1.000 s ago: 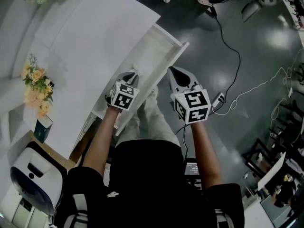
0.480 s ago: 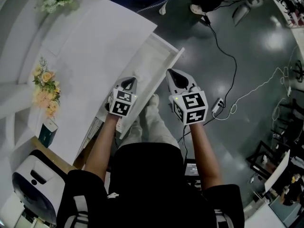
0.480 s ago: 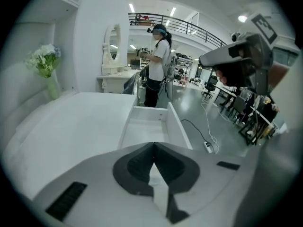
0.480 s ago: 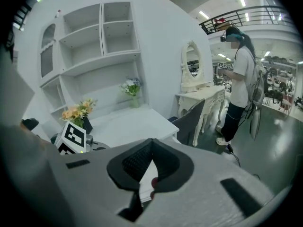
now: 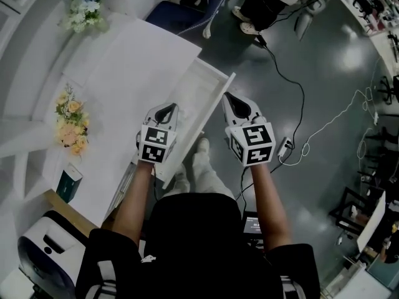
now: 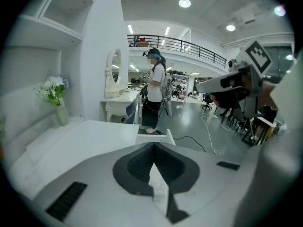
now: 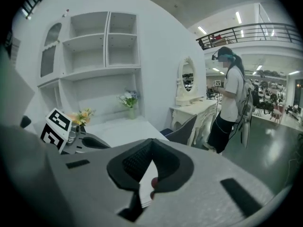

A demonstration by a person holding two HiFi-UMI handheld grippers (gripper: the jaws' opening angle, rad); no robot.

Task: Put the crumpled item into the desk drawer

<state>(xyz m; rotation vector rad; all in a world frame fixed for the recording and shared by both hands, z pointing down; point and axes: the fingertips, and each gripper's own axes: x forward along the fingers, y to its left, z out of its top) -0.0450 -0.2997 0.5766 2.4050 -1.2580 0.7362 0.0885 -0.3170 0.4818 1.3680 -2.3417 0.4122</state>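
Drawer's (image 5: 202,92) near end hid behind my left gripper (image 5: 166,109); contents can't tell. White machine (image 5: 43,254) past bench's near corner cut by frame edge.

You're carrying black-and-white patterned marker cubes on your left gripper (image 5: 167,108) and right gripper (image 5: 229,99). Left of the white drawer (image 5: 201,95), peach-yellow flowers (image 5: 72,120) are showing on the white tabletop (image 5: 124,67).

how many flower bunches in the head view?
2. A white-and-blue bunch at the top left, past the far end of the desk; a peach-and-yellow bunch beside its left edge, nearer the person. None looks hidden.
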